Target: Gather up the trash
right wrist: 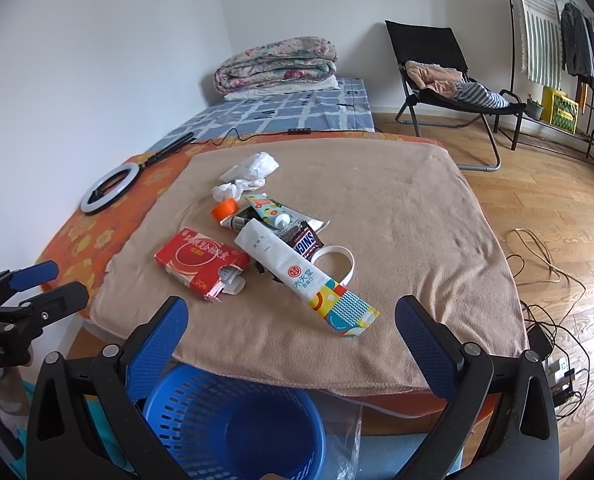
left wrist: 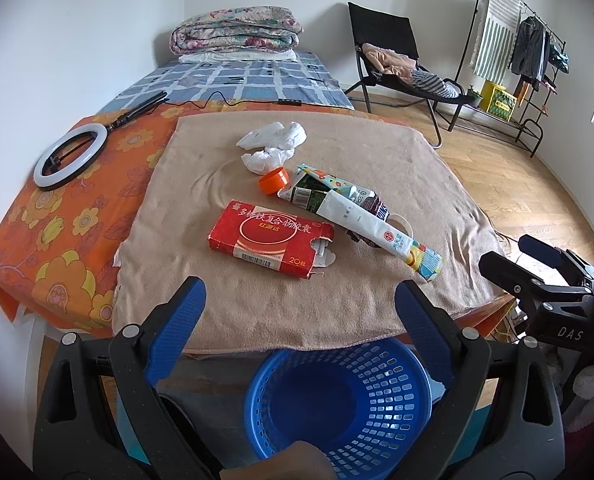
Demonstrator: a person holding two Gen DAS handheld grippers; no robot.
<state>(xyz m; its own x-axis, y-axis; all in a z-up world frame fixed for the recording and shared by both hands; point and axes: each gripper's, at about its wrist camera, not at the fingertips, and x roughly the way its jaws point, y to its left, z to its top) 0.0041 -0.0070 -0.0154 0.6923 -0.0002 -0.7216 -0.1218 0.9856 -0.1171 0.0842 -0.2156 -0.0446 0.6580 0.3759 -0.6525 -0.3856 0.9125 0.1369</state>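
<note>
Your widest free ground is the tan towel (left wrist: pixel 297 216), which drapes over the orange floral tablecloth (left wrist: pixel 77 208); its near hem and right half lie bare, while the trash sits left of centre and toward the far side. Below that near hem stands the blue laundry-style basket (left wrist: pixel 337 400), its rim partly tucked under the table edge. Both views carry the red medicine box (left wrist: pixel 271 240) with its torn flap facing you, the long white-and-patterned pouch (left wrist: pixel 381 230) slanting toward the near right, a flattened carton (left wrist: pixel 325 192) just behind it, the crumpled white tissues (left wrist: pixel 273 146) farthest back, and the orange cap (left wrist: pixel 273 181) between tissues and carton. Only your right wrist view plainly shows the Snickers wrapper (right wrist: pixel 306 242) under the pouch, a white ring band (right wrist: pixel 337 264) beside it, the cables (right wrist: pixel 545 264) on the wood floor to the right, and clear plastic film (right wrist: pixel 345 428) next to the basket; the left view shows that wrapper only as a sliver. The ring light (left wrist: pixel 71 158) lies on the tablecloth well left of the towel. Your left gripper (left wrist: pixel 301 312) hangs above the near hem with its blue pads spread wide, touching nothing; your right gripper (right wrist: pixel 293 328) is likewise splayed wide and empty, just short of the pouch's near end.
</note>
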